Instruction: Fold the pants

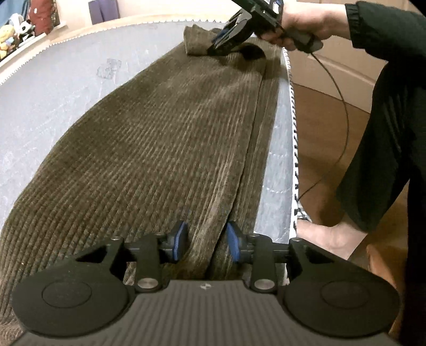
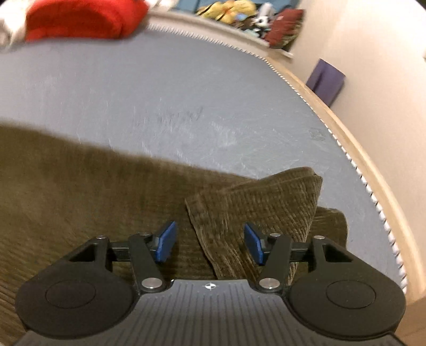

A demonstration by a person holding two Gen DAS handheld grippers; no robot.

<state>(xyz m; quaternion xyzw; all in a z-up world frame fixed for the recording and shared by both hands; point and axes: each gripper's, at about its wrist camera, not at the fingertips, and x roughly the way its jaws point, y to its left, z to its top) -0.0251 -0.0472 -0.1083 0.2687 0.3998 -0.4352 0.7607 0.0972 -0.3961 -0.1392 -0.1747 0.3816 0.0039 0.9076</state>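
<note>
Here the pants [image 1: 165,138] are lying flat and lengthwise on the grey mat [image 1: 53,87], brown corduroy with the ribs running crosswise, one leg stacked on the other so that a narrow strip of the lower leg is showing along the mat's near edge. The left gripper [image 1: 205,239] is hovering low over one end of the pants, its blue pads [image 1: 179,241] standing apart with the seam between the two layers running up between them — they are not pinching the cloth.

At the far end the right gripper [image 2: 210,243] is pointing down at a rumpled cuff [image 2: 263,205], which is folded back over the leg and standing up in a loose peak. Its jaws are parted too, with a flap of the cuff lying between them; the pads are not pressing on it. In the left view a hand [image 1: 306,24] in a black sleeve [image 1: 378,26] is gripping that tool's handle — a thin cable [image 1: 343,106] is looping down from it toward the wooden floor [image 1: 319,125].

A red cushion [image 2: 80,18] is sitting past the mat's far rim.
</note>
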